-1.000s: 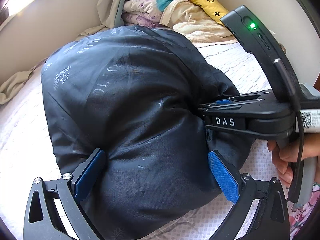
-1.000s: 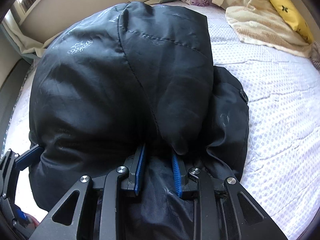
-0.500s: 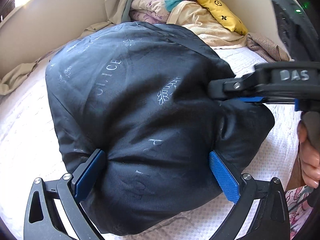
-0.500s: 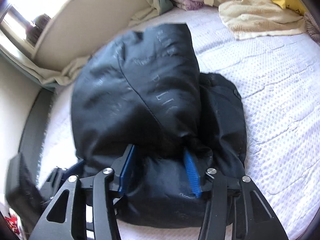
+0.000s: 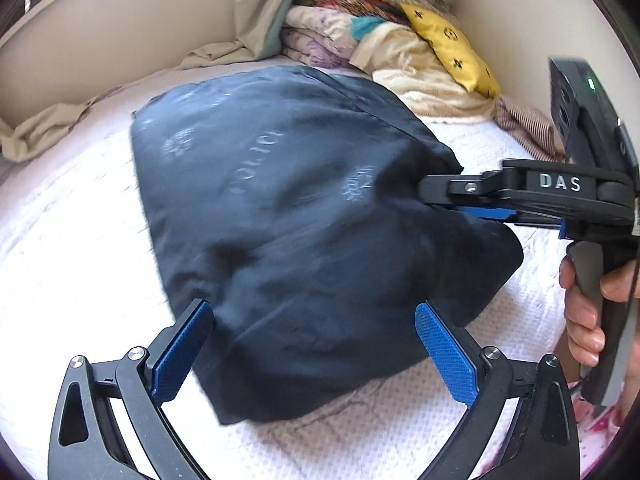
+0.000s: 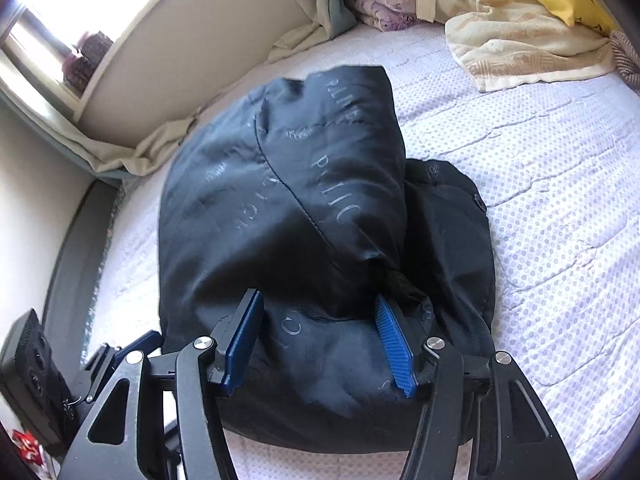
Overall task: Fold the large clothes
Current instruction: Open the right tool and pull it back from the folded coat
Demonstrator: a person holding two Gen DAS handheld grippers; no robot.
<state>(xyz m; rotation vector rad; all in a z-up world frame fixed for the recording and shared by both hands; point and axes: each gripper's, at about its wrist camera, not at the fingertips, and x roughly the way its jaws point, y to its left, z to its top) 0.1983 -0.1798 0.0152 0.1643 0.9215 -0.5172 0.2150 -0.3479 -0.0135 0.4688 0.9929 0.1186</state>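
Note:
A dark navy puffer jacket (image 5: 288,224) with pale lettering lies folded in a thick bundle on the white dotted bed cover (image 5: 72,248); it also fills the middle of the right wrist view (image 6: 304,216). My left gripper (image 5: 316,344) is open, its blue pads (image 5: 180,352) standing at either side of the bundle's near edge. My right gripper (image 6: 320,344) is open too, its blue pads (image 6: 394,344) apart over the jacket's near end. In the left wrist view the right gripper (image 5: 480,204) comes in from the right at the jacket's right side.
A heap of bedding with a yellow pillow (image 5: 448,52) and a cream towel (image 6: 516,48) lies at the head of the bed. A beige wall (image 5: 132,28) runs along the far side. A window (image 6: 68,12) is at the upper left.
My right gripper's jaws have opened from a narrow pinch on the jacket's fabric and released it. Both grippers have drawn back, so more of the bed shows around the bundle.

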